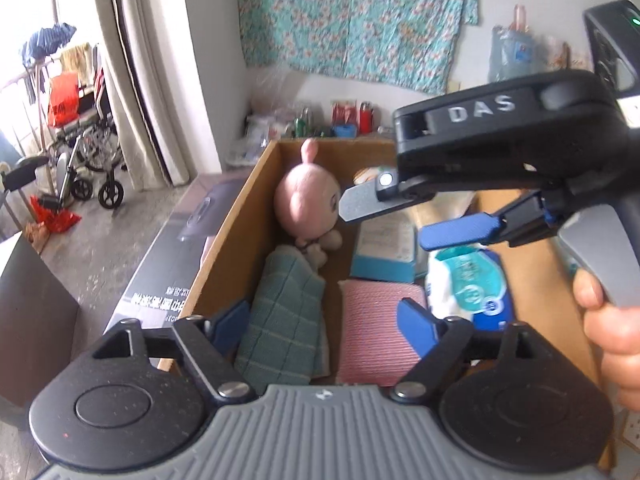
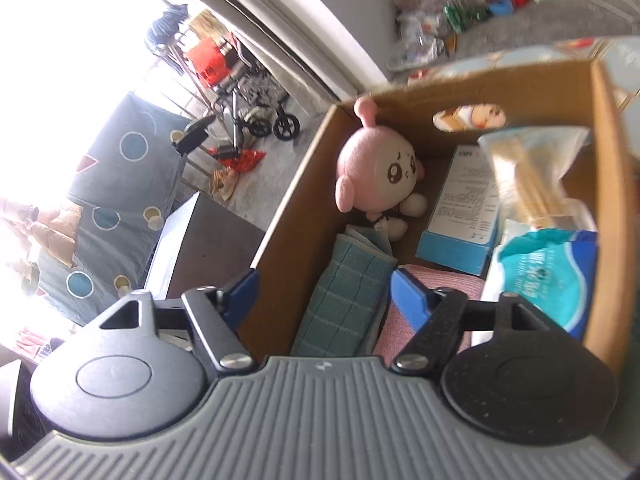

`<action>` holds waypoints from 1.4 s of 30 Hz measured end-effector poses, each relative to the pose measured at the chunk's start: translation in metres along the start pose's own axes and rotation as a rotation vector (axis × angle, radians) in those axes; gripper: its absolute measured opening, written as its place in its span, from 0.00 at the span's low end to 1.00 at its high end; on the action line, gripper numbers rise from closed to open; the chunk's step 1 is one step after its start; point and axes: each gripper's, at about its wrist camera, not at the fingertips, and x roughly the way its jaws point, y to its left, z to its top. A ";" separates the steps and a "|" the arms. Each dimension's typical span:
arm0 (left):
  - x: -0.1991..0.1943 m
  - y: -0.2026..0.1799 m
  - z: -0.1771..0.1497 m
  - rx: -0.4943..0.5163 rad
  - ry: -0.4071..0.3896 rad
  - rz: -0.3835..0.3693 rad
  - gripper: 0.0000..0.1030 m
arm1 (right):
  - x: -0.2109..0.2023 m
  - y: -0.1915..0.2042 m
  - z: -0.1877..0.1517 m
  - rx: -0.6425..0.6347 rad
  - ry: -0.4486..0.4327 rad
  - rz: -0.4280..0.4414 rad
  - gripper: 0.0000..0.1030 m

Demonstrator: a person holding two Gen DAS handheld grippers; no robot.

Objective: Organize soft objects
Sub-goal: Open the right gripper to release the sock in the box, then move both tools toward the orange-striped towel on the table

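The only writing that reads clearly is "DAS", in pale raised letters on the black body of the right gripper [image 1: 384,216], which reaches in from the right of the left wrist view with a hand [image 1: 612,340] on its grey handle; the print on the other packaging is too blurred to read. The cardboard box [image 2: 288,216] carries everything. A pink plush toy [image 2: 380,168] with a cream face, big dark eyes and a stalk on its head sits in the far left corner, leaning against the left wall. Just in front of it, along the same wall, lies a folded teal checked cloth [image 2: 348,300], and beside that, toward the near edge, a folded pink ribbed cloth [image 1: 380,328]. A blue and white carton [image 2: 464,216] covered in small print lies mid-box, a teal and blue tissue pack [image 2: 544,272] sits by the right wall, and a clear bag [image 2: 532,168] of pale contents leans above it. The left gripper [image 1: 320,320] hangs over the two cloths, jaws released and empty. The right gripper's jaws are likewise spread, gripping nothing, above the carton and tissue pack.
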 end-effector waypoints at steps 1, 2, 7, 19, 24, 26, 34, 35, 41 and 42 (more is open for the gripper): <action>-0.007 -0.005 -0.002 0.005 -0.015 -0.008 0.85 | -0.015 0.003 -0.007 -0.023 -0.024 -0.008 0.75; -0.014 -0.011 -0.004 0.010 -0.028 -0.016 0.86 | -0.031 0.005 -0.014 -0.047 -0.047 -0.022 0.78; -0.048 -0.040 -0.016 0.022 -0.079 -0.064 0.89 | -0.116 0.004 -0.058 -0.177 -0.160 -0.158 0.80; -0.098 -0.147 -0.057 0.118 -0.135 -0.274 0.91 | -0.294 -0.070 -0.178 -0.135 -0.398 -0.531 0.85; -0.093 -0.201 -0.079 0.200 -0.117 -0.360 0.91 | -0.324 -0.110 -0.227 -0.040 -0.411 -0.644 0.85; -0.087 -0.223 -0.090 0.237 -0.104 -0.397 0.91 | -0.330 -0.124 -0.240 -0.016 -0.401 -0.678 0.85; -0.051 -0.285 -0.130 0.331 -0.093 -0.435 0.90 | -0.324 -0.155 -0.253 0.044 -0.357 -0.726 0.85; -0.046 -0.290 -0.133 0.336 -0.098 -0.440 0.88 | -0.320 -0.159 -0.253 0.050 -0.352 -0.716 0.84; -0.015 -0.306 -0.139 0.339 -0.063 -0.462 0.73 | -0.286 -0.167 -0.235 0.041 -0.281 -0.673 0.76; -0.009 -0.308 -0.140 0.341 -0.054 -0.467 0.71 | -0.280 -0.169 -0.232 0.042 -0.269 -0.664 0.75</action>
